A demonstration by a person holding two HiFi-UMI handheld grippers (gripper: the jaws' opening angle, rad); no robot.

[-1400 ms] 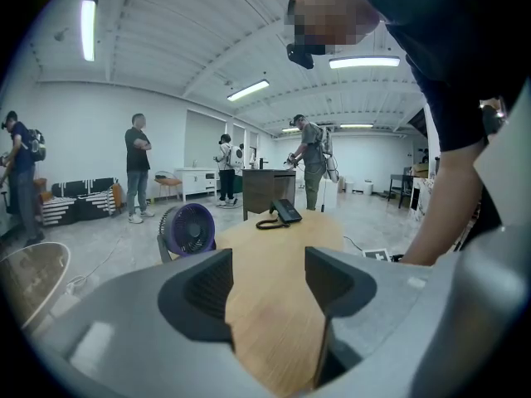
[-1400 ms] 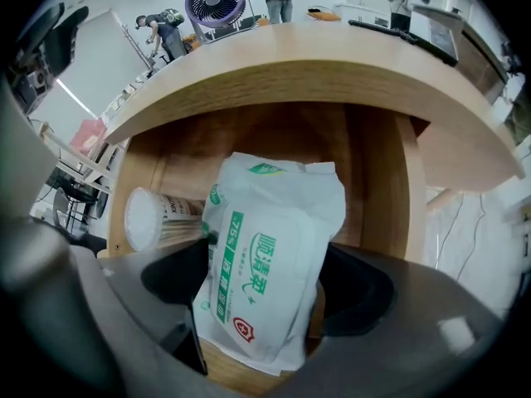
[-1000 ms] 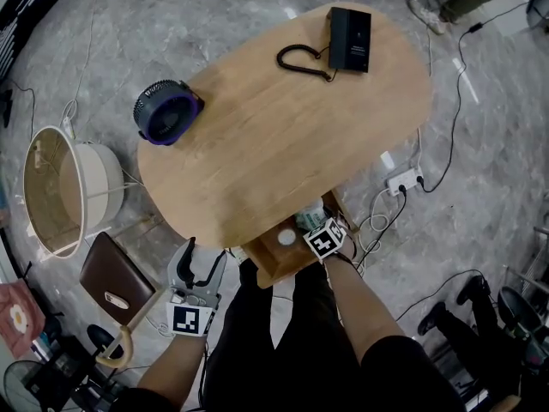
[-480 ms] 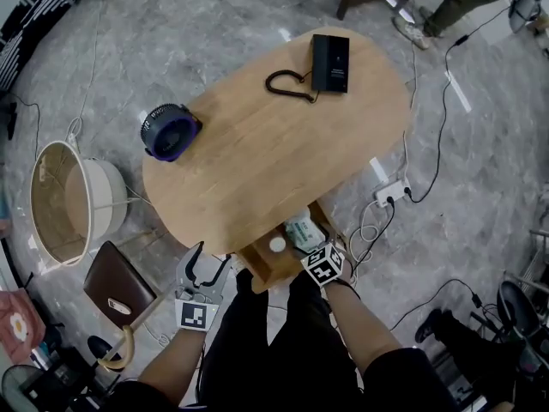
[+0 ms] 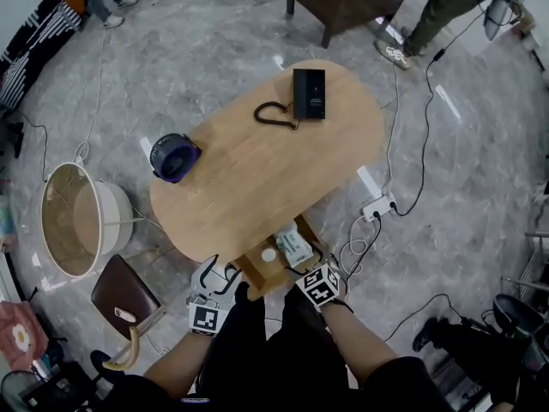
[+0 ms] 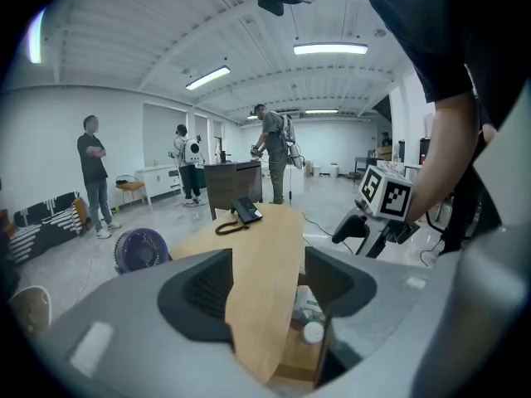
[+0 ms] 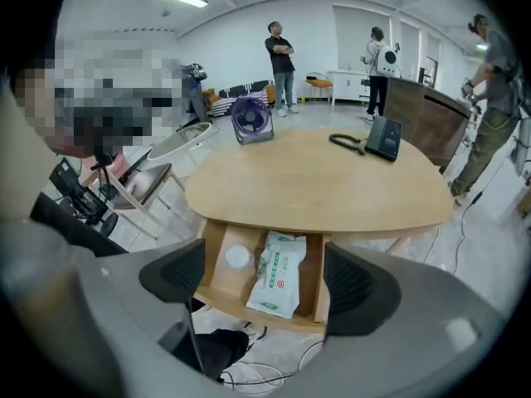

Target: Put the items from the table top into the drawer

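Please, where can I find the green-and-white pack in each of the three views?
Head view: the green-and-white pack is low centre, inside the open drawer.
Left gripper view: the green-and-white pack is low, right of centre.
Right gripper view: the green-and-white pack is low centre, seen between the jaws.
Shared landmark: the small white round thing beside it in the drawer.

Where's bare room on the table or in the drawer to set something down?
The table is bare across its middle, between fan, telephone and near edge. The drawer is crowded: wipes pack and white cap fill most of it.
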